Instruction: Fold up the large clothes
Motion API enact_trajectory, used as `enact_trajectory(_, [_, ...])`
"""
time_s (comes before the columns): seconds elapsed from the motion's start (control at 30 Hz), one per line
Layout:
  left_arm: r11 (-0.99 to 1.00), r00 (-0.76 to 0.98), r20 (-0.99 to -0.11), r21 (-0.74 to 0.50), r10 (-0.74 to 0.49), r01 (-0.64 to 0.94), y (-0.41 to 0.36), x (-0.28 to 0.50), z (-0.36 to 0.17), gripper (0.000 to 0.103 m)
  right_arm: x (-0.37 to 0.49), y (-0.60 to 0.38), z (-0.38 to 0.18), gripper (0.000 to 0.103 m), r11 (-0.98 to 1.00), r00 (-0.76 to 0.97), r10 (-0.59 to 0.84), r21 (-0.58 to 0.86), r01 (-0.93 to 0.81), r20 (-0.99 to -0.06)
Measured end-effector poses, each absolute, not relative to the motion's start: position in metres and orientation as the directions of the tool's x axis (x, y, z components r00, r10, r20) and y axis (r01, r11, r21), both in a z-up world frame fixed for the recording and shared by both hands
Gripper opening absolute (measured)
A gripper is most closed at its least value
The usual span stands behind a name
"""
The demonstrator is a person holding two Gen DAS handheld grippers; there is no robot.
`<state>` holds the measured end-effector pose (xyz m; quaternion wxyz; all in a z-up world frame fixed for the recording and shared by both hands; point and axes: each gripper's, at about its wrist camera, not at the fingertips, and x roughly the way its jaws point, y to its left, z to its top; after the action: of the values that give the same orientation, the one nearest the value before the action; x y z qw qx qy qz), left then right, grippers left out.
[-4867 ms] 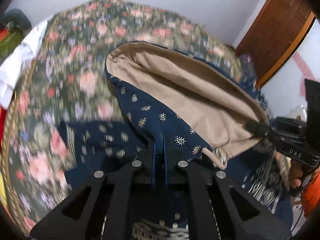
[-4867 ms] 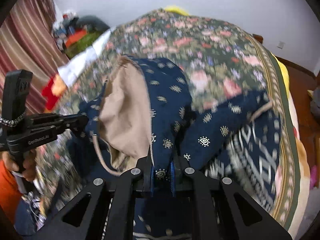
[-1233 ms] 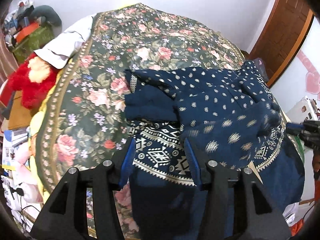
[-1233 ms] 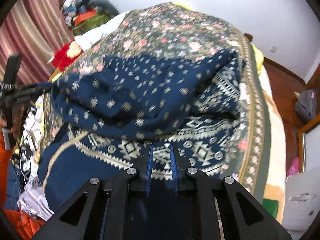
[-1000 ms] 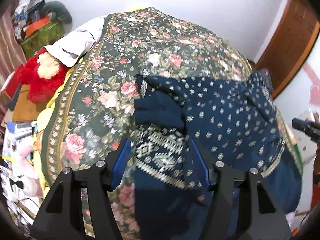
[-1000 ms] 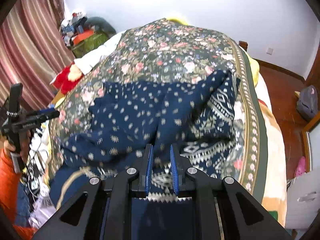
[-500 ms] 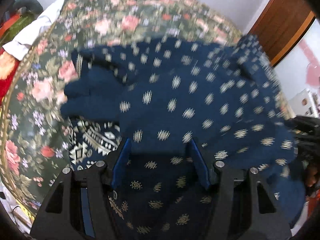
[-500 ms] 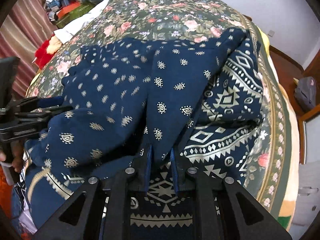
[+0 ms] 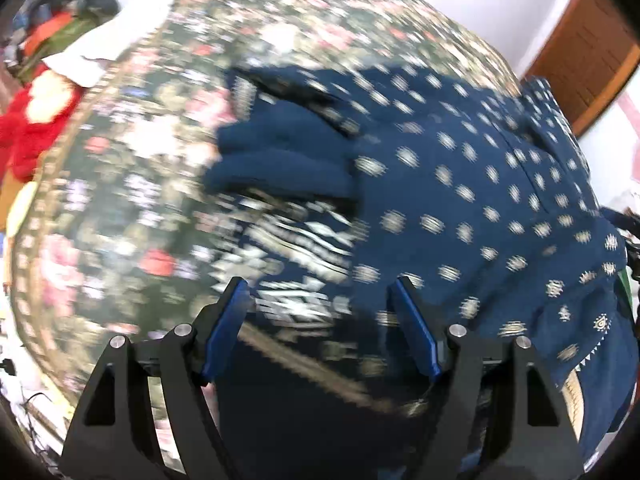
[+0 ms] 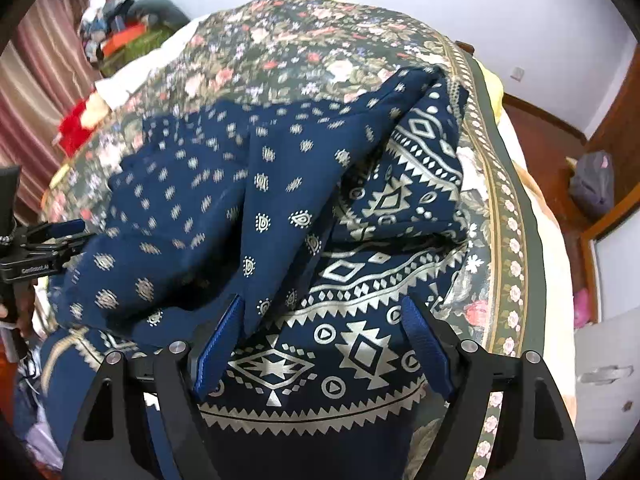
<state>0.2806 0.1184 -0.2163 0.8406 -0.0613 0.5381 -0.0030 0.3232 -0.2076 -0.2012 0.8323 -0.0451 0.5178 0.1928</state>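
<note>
While the navy garment is lying doubled over on the floral bedspread, filling the centre and lower half of the right wrist view, the right gripper is pointing steeply down at it from the bottom of the frame with its jaws opening. Its blue pads are standing wide apart, and a pointed corner of the dotted top layer is hanging between them, close against the left pad but not being pinched. Beneath that layer, the silver geometric border of the garment is showing at lower centre and to the right. In the left wrist view, which is heavily blurred, the left gripper is sitting at the bottom of the frame with its jaws also opening, the pads spread wide and pressing on nothing, though cloth is lying in the gap below them. There the garment is covering the centre and right of the frame, with the bedspread to the left. A red plush toy is lying at the left edge, and a wooden door is showing at upper right. At the left edge of the right wrist view, the left gripper is showing again, beside the garment's edge, with a hand below it.
</note>
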Motion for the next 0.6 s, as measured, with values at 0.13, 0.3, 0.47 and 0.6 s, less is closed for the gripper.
enact_trajectory(0.13, [0.983, 0.464, -0.886, -0.101, -0.02, -0.151, 0.156, 0.292, -0.197, 0.073, 0.334, -0.219, -0.187, 0.079, 0.929, 0.42, 0.293, 0.15, -0.339, -0.859])
enact_trajectory(0.3, [0.951, 0.48, -0.875, -0.192, -0.056, -0.24, 0.187, 0.326, -0.199, 0.073, 0.36, -0.237, -0.178, 0.079, 0.949, 0.46, 0.28, 0.171, -0.265, -0.843])
enact_trajectory(0.47, [0.916, 0.416, -0.905, -0.238, -0.089, -0.322, 0.201, 0.37, -0.228, 0.073, 0.399, -0.266, -0.184, 0.079, 0.958, 0.444, 0.285, 0.237, -0.161, -0.85])
enact_trajectory(0.6, [0.907, 0.382, -0.914, -0.271, -0.137, -0.322, 0.201, 0.397, -0.251, 0.073, 0.428, -0.281, -0.201, 0.079, 0.954, 0.412, 0.3, 0.284, -0.101, -0.861])
